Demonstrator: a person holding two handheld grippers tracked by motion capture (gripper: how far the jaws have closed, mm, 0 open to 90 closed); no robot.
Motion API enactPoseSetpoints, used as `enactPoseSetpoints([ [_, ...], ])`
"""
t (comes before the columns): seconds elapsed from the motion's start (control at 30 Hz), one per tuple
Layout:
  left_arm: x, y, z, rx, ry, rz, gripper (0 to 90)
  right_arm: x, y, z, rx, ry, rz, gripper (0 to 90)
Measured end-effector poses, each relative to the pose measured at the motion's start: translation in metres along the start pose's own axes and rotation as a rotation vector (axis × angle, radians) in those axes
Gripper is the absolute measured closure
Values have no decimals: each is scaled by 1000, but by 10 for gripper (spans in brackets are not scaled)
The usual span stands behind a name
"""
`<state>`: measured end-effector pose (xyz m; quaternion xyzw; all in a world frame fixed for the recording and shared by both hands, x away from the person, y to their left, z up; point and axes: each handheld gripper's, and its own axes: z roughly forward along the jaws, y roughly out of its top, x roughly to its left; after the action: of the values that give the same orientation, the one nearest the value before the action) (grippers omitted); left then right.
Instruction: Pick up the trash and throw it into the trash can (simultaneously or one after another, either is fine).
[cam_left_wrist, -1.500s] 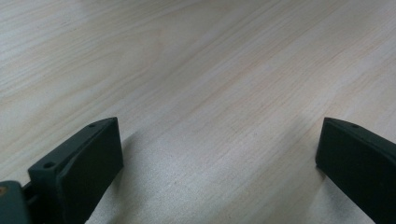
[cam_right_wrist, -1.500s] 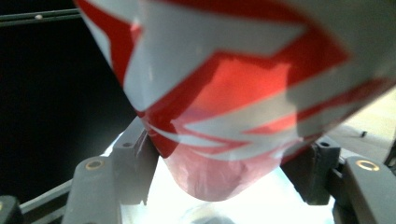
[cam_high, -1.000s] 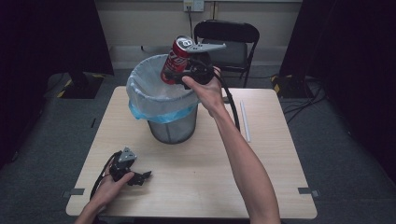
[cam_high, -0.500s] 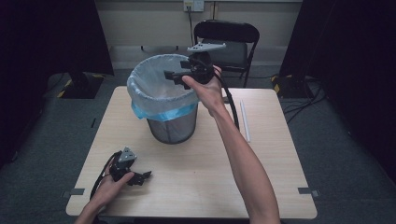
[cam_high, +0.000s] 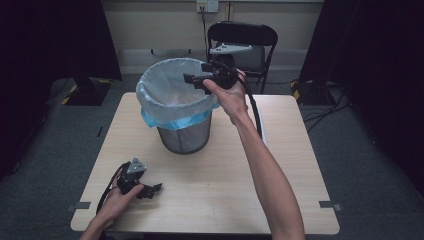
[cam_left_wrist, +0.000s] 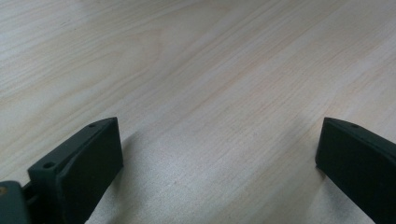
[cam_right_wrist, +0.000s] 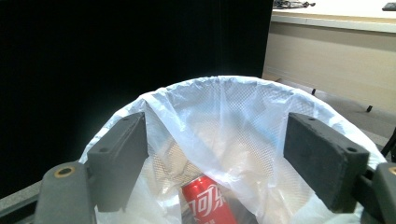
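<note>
Can dropped into the bin; the main step is judged as done.

Near, the left gripper (cam_high: 150, 190) is rested on the bench (cam_high: 215, 200), its jaws spread and empty. Farther, the right gripper (cam_high: 197, 81) is held over the lined mesh waste bin (cam_high: 182, 137), its jaws having just opened with nothing between them; the red soda can (cam_right_wrist: 208, 203) is seen lying inside the bin. Only the withdrawal seems left.

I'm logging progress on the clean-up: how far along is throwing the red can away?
Done: the red drink can lies inside the mesh waste bin with the white plastic liner. In hand: nothing; the right gripper hangs over the bin's rim, its jaws having just opened, with nothing between them. The left gripper rests open on the light wooden table. Left: probably just drawing the right hand back.
</note>
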<state>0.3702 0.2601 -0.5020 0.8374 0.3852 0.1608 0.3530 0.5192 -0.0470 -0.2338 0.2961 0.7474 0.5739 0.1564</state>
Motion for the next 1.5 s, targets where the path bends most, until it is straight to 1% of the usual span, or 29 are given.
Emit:
enactPoseSetpoints([
  [0.07,0,0,0,0,0,1,1,-1,0,-1,1,-7,-3,211],
  [0.1,0,0,0,0,0,0,1,-1,-1,-5,-7,-33,-14,226],
  [0.13,0,0,0,0,0,0,1,-1,-1,-5,-7,-33,-14,226],
  [0.17,0,0,0,-2,0,-2,1,-2,-2,-7,-14,-50,-21,237],
  [0.2,0,0,0,0,0,1,1,-3,-3,-9,-18,-56,-22,236],
  [0.33,0,0,0,0,-1,-3,1,-8,-6,-17,-21,-79,-13,236],
  [0.37,0,0,0,5,-2,4,1,-11,-7,-22,-20,-85,-9,236],
  [0.43,0,0,0,6,-2,3,1,-15,-9,-28,-19,-95,-5,231],
  [0.53,0,0,0,6,-2,3,1,-21,-11,-35,0,-106,6,215],
  [0.57,0,0,0,6,-2,3,1,-21,-11,-35,0,-106,6,215],
  [0.63,0,0,0,6,-2,3,1,-27,-15,-43,-4,-119,16,215],
  [0.7,0,0,0,6,-2,3,1,-29,-16,-46,-6,-123,22,213],
  [0.77,0,0,0,6,-2,3,1,-34,-20,-52,-4,-136,30,216],
  [0.8,0,0,0,6,-2,3,1,-34,-20,-52,-4,-136,30,216],
  [0.83,0,0,0,6,-2,3,1,-37,-22,-56,0,-143,37,216],
  [0.87,0,0,0,6,-2,3,1,-37,-22,-56,0,-143,37,216],
  [0.9,0,0,0,6,-2,3,1,-41,-26,-60,3,-150,44,219],
  [1.0,0,0,0,6,-2,3,1,-45,-31,-64,10,-159,47,221],
  [1.03,0,0,0,6,-2,3,1,-45,-31,-64,10,-159,47,221],
  [1.07,0,0,0,5,-2,3,1,-47,-35,-67,20,-173,51,216],
  [1.13,0,0,0,6,-2,3,1,-48,-38,-68,26,-177,52,217],
  [1.17,0,0,0,6,-2,3,1,-49,-42,-71,33,-186,51,219],
  [1.2,0,0,0,6,-2,3,1,-49,-42,-71,33,-186,51,219],
  [1.27,0,0,0,5,-2,3,1,-53,-49,-75,43,-200,55,220],
  [1.3,0,0,0,5,-2,3,1,-53,-49,-75,43,-200,55,220],
  [1.37,0,0,0,6,-2,3,1,-57,-55,-79,54,-218,63,223],
  [1.43,0,0,0,6,-2,2,1,-59,-60,-81,74,-237,59,231],
  [1.5,0,0,0,5,-2,3,1,-60,-62,-82,77,-243,66,242],
])
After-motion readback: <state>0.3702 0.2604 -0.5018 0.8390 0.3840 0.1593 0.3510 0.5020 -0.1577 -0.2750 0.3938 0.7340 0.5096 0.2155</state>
